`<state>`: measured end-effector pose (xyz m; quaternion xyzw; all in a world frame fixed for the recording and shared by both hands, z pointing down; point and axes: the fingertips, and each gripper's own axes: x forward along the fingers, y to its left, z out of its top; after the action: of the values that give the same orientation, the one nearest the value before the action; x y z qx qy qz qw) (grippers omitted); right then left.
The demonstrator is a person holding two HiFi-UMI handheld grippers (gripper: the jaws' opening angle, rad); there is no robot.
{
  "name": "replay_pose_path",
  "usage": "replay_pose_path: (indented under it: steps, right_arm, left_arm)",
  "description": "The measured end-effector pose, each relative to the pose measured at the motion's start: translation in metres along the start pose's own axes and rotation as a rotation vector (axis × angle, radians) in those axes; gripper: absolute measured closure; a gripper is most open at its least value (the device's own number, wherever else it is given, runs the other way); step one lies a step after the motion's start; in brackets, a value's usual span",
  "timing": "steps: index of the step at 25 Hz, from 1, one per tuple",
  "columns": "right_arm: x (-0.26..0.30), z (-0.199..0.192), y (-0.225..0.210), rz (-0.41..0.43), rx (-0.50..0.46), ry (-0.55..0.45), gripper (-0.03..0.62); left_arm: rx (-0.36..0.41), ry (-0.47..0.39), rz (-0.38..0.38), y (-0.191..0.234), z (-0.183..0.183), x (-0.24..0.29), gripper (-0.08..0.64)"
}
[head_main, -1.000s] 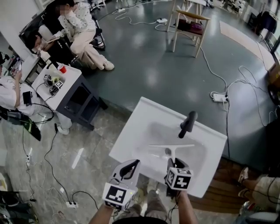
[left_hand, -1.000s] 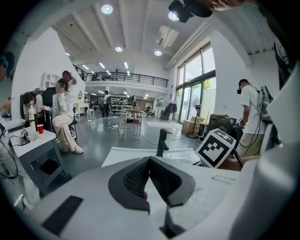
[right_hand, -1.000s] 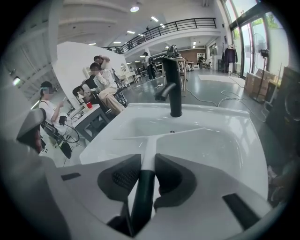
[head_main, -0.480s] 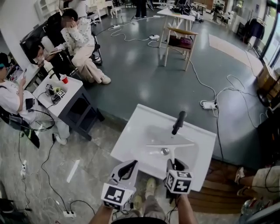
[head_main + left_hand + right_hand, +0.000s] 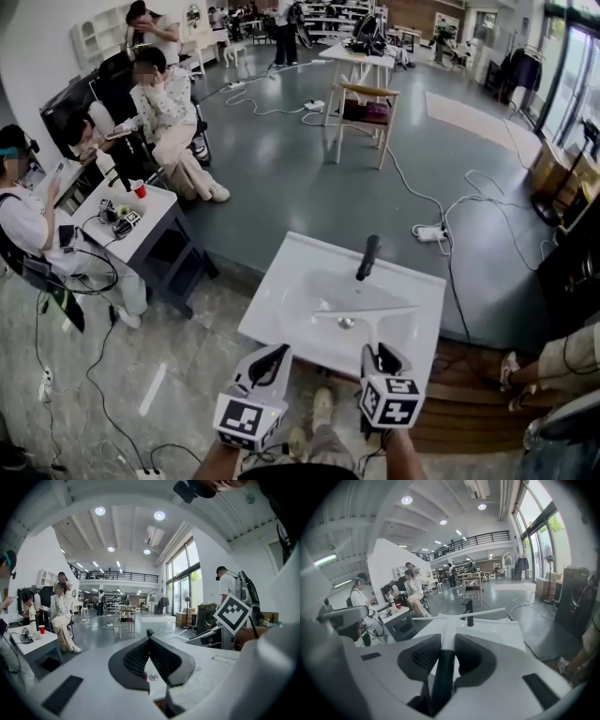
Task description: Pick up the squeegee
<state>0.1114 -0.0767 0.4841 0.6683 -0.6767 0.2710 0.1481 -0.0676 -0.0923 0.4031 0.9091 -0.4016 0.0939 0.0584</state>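
One squeegee (image 5: 372, 322) clamped in right tool (image 5: 380, 352); left tool (image 5: 279, 352) empty, seemingly closed.

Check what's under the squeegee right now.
The white sink lies below the squeegee held in the right tool, its drain just beside the handle. The sink strip directly beneath handle and blade is covered.

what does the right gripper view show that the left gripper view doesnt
Only the right gripper view: the squeegee, its handle clamped in the right claw.
Only the left gripper view: the left claw, shut and empty, and the right gripper's marker cube.
Both: the sink, the faucet and the red cup.
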Motion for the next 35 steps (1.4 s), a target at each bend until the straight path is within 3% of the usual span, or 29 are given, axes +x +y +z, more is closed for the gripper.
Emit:
replay_pose_path:
  steps: [15, 25, 35]
  right_arm:
    - [-0.127, 0.009, 0.029, -0.036, -0.018, -0.211, 0.499]
    - [-0.161, -0.016, 0.025, -0.072, 0.001, -0.231, 0.499]
    - [-0.163, -0.016, 0.028, -0.074, 0.006, -0.24, 0.499]
  left_arm:
    - [0.024, -0.076, -0.044, -0.027, 0.025, -0.068, 0.558]
    - [0.035, -0.083, -0.068, -0.043, 0.022, -0.087, 0.558]
    - [0.041, -0.087, -0.07, -0.043, 0.021, -0.09, 0.558]
